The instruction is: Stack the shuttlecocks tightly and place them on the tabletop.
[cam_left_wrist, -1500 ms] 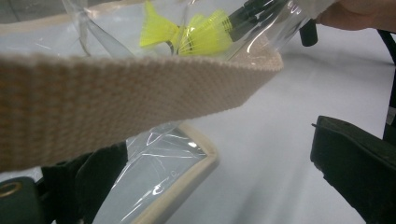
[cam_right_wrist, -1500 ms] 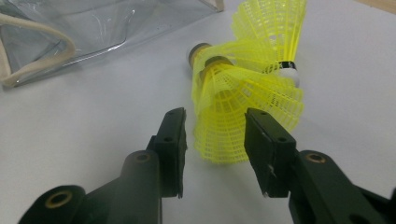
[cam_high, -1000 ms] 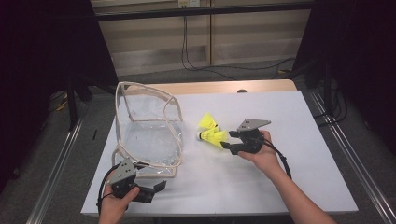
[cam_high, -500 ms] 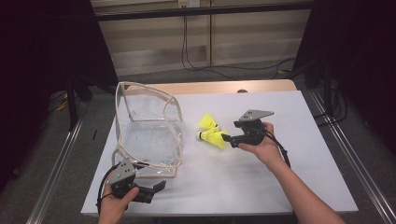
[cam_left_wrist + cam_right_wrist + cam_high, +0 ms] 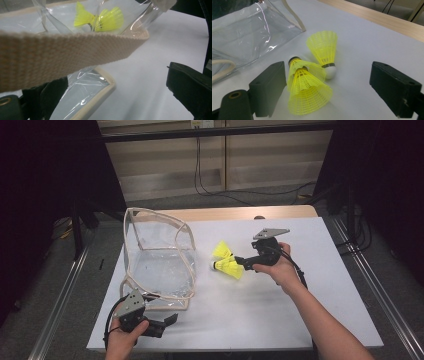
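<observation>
Two yellow shuttlecocks (image 5: 227, 261) are lying on the white worktop (image 5: 310, 320), touching each other, one's skirt across the other's, just to the right of the clear bag (image 5: 160, 265). In my right gripper view the nearer shuttlecock (image 5: 308, 91) is sitting between my jaws with its skirt toward me, and the farther one (image 5: 324, 51) is resting with its white cork down on the worktop.

My right gripper (image 5: 242, 262) is standing open; its jaws have just been opening, and the pads are not pressing on the nearer shuttlecock, though the left jaw is close beside it. My left gripper (image 5: 167, 320) is waiting at the bag's near corner with the beige strap (image 5: 62, 52) running across between its parted jaws; I cannot tell whether it is touching the strap.

I am judging this as the loading step: the shuttlecocks are out and the bag's mouth is standing open toward them. Next I am needing to close on one shuttlecock's skirt gently, since the mesh will crush easily, lift it free of its neighbour, and carry it over the rim while my left gripper steadies the bag.
</observation>
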